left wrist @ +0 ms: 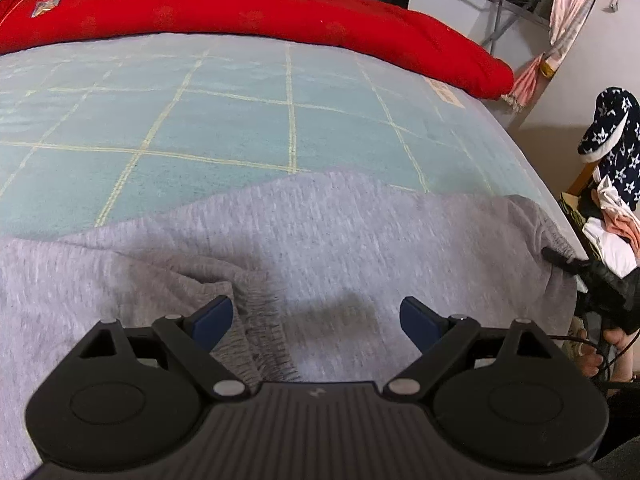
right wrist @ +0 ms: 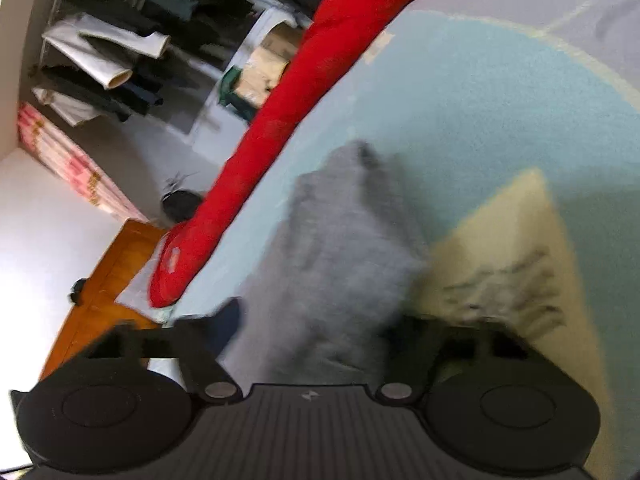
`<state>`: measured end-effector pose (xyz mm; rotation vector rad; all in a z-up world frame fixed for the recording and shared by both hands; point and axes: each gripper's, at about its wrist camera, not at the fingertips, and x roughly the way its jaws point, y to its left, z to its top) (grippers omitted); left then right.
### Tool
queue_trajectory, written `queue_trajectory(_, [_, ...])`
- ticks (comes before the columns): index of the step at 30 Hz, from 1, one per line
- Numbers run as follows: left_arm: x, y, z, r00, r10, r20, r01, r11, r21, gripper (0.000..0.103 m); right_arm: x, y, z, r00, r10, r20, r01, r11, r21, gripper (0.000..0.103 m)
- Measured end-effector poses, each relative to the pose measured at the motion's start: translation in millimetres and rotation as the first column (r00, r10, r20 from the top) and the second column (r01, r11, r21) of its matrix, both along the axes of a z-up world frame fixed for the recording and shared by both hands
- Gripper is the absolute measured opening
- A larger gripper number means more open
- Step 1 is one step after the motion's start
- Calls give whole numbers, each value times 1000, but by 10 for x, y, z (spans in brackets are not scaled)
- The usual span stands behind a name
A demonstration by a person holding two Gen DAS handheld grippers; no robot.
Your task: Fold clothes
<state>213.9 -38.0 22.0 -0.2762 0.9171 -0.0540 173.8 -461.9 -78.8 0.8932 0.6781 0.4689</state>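
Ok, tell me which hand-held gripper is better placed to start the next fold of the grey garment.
Probably the right hand-held gripper: grey garment fabric already lies between its fingers at the garment's edge. The left hand-held gripper hangs open above the elastic hem, gripping nothing.

walls (left wrist: 460, 4): pale | bed (left wrist: 240, 120): blue checked cover | clothes rack (right wrist: 120, 40) (dark garments) | wooden frame (right wrist: 116, 272)

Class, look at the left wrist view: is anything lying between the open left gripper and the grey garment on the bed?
Nothing visible does. The left gripper hangs open directly over the grey garment, whose ribbed edge lies between the fingers, with only bare cloth beneath.
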Motion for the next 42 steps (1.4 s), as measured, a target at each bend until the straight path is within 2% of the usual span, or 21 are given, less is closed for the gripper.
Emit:
queue_trajectory(1, [13, -13, 4, 1000, -5, 1, 5, 1000, 0, 90, -17, -61, -63, 1000, -26, -17, 26, 1000, 17, 30])
queue_trajectory(3, [14, -39, 30, 1000, -18, 11, 18, 1000, -2, 90, 9, -178, -151, 998, -26, -52, 31, 995, 95, 30])
queue_trajectory(7, [-43, -17, 52, 1000, -12, 20, 13, 1000, -10, 90, 68, -90, -42, 997, -33, -71, 34, 999, 13, 30])
queue_trajectory(9, [-87, 21, 53, 1000, 12, 18, -11, 1000, -14, 90, 80, -93, -36, 996, -41, -76, 43, 999, 27, 30])
queue_trajectory(12, [-150, 98, 61, 999, 43, 25, -42, 999, -25, 90, 118, -111, -13, 995, -46, -93, 51, 997, 53, 38])
queue_trajectory(14, [-194, 127, 62, 998, 53, 33, -51, 998, -34, 90, 161, -81, -16, 995, -34, -95, 40, 998, 56, 38])
queue_trajectory(16, [-236, 160, 50, 998, 55, 39, -53, 997, -49, 90, 124, -107, -41, 995, -31, -92, 36, 998, 55, 31])
queue_trajectory(18, [-261, 200, 36, 997, 62, 42, -60, 996, -59, 90, 87, -132, -66, 996, -27, -89, 32, 998, 54, 31])
queue_trajectory(25, [-402, 347, 69, 993, 71, 95, -63, 994, -87, 90, 90, 44, 51, 988, -87, -129, 83, 996, -35, 30])
queue_trajectory(30, [-561, 560, 121, 989, 81, 127, -70, 994, -83, 90, 2, 200, 252, 984, -139, -111, 126, 985, -118, 29])
queue_trajectory(36, [-736, 883, 103, 989, 70, 132, -59, 994, -87, 90, -123, 418, 620, 988, -148, -53, 134, 970, -204, 28])
queue_trajectory(42, [-857, 1085, 63, 992, -6, 122, 16, 996, -88, 90, -232, 776, 1009, 990, -140, 0, 134, 949, -285, 28])
